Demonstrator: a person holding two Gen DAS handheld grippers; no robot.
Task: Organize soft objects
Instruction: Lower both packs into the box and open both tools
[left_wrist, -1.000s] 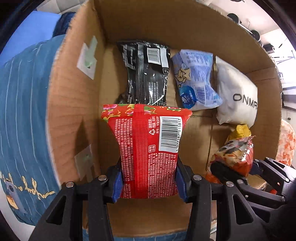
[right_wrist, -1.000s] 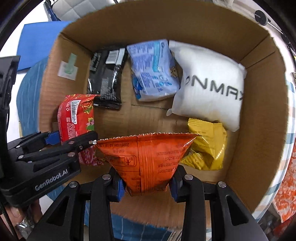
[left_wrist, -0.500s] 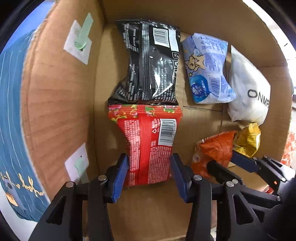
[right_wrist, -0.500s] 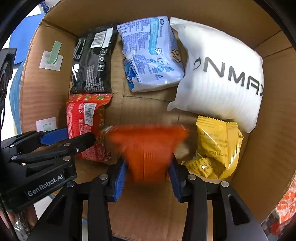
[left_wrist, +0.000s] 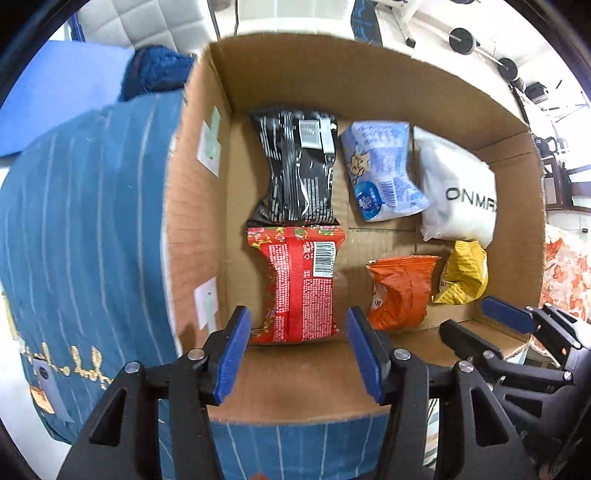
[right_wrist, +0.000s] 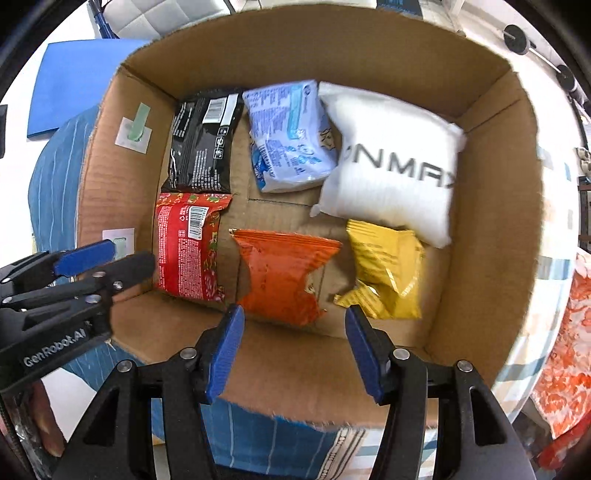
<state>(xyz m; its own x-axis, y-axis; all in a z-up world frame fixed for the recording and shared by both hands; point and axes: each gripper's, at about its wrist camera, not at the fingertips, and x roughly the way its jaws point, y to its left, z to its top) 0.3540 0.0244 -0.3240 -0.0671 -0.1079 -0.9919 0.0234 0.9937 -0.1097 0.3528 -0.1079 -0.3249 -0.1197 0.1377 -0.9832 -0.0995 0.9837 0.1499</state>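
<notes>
Left wrist view: left gripper (left_wrist: 297, 354) hangs over the near wall of the box (left_wrist: 314, 391), fingers spread wide, gripping nothing.
Red pack (left_wrist: 299, 284): flat on the box floor just beyond the left fingertips, not touched by them, against the left wall.
Black pack (left_wrist: 299, 166): behind the red pack, edges meeting, in the far left corner.
Right wrist view: right gripper (right_wrist: 293, 350) also spread wide and empty, above the near wall.
Orange pack (right_wrist: 284, 277): on the floor just past the right fingertips, beside the red pack (right_wrist: 188, 243).
Yellow pack (right_wrist: 388, 269): right of the orange one, crumpled, close to it.
Blue pack (right_wrist: 291, 136): back row, between the black pack (right_wrist: 203, 140) and the white pillow (right_wrist: 395, 166).
White pillow: far right corner, lettered, its front edge overlapping the yellow pack.
Box surroundings: blue striped cloth (left_wrist: 85, 240) under and left of the box.
</notes>
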